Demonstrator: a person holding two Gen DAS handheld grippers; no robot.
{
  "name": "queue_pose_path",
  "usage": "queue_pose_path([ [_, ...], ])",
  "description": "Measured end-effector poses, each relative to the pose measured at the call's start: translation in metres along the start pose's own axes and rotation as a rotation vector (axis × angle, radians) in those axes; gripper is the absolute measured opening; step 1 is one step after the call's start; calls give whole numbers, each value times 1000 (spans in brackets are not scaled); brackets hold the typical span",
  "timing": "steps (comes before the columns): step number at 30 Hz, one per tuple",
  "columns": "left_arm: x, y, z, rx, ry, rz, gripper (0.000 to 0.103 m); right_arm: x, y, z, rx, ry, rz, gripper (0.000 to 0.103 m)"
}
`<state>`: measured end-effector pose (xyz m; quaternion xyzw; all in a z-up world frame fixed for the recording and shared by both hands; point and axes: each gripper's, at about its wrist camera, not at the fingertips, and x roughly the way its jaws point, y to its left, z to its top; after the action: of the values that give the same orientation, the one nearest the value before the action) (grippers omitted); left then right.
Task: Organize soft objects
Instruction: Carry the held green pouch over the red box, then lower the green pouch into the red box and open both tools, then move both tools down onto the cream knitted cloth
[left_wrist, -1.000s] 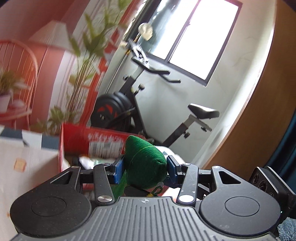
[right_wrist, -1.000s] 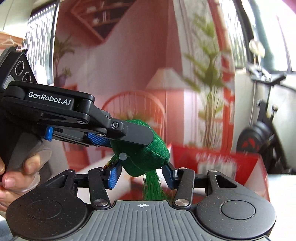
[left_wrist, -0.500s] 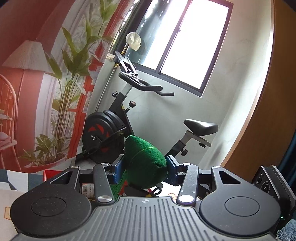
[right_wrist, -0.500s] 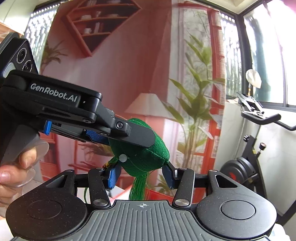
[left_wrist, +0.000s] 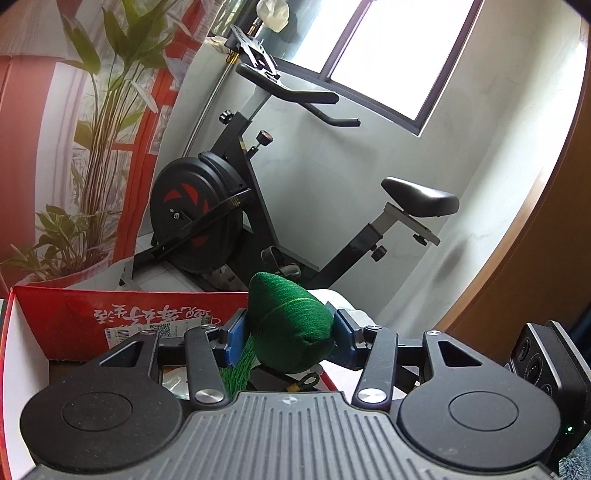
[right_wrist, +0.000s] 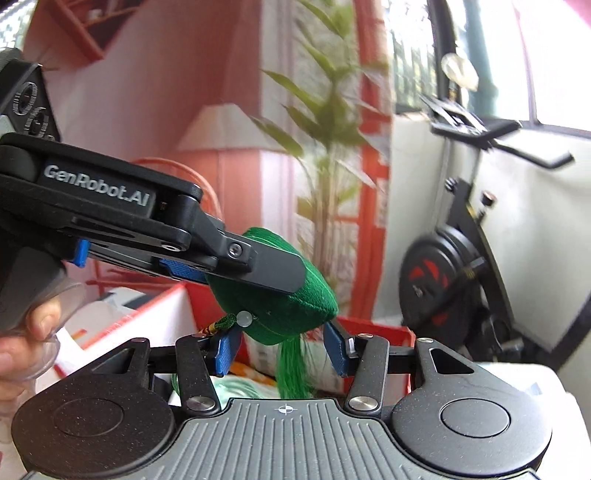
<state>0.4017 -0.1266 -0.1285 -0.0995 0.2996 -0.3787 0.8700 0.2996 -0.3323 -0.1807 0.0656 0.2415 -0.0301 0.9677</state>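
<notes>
A green plush toy (left_wrist: 291, 325) with a green tassel (right_wrist: 291, 369) hangs in the air between both grippers. My left gripper (left_wrist: 288, 328) has a blue pad on each side of it, and its jaws are opening slightly while the pads still touch. In the right wrist view the left gripper (right_wrist: 273, 280) reaches in from the left, one finger lying across the toy's top. My right gripper (right_wrist: 282, 349) is shut on the toy's lower part. An open red cardboard box (left_wrist: 129, 314) sits just below and ahead.
A black exercise bike (left_wrist: 229, 206) stands behind the box against a white wall under a window. A potted plant (left_wrist: 74, 229) stands to its left. A person's hand (right_wrist: 22, 343) holds the left gripper's handle. Several items lie inside the box.
Both grippers moved sideways and lower together, carrying the toy. The red box, nearly out of sight half a second ago, shows just below the toy. The left pads have spread a little.
</notes>
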Motion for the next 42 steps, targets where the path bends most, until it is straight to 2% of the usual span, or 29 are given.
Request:
queue_pose_path([
  [1,2,0,0,7,4,10,56,4,-3,-2,20,17,-15,46],
  [3,2,1,4,19,3,40,73,12,-10,-6,64,46,-27,46],
  [5,-3,5,4,27,-6,66,82,16,-14,-12,85,74,-24,46],
  [6,-7,7,2,34,-6,79,83,14,-16,-15,91,75,-30,46],
  [13,-49,26,-18,41,-27,160,82,-13,-17,-33,130,51,-37,46],
  [19,-114,26,-47,70,-86,233,81,-58,-3,-44,133,-63,-45,46],
  [26,-161,35,-90,0,-128,350,79,-101,11,-76,165,-118,-91,46],
  [28,-165,35,-101,-13,-123,381,78,-109,14,-86,169,-113,-104,46],
  [32,-161,36,-122,-60,-99,395,78,-115,19,-107,164,-79,-110,46],
  [42,-122,59,-155,-139,48,410,77,-92,16,-159,234,90,-130,46],
])
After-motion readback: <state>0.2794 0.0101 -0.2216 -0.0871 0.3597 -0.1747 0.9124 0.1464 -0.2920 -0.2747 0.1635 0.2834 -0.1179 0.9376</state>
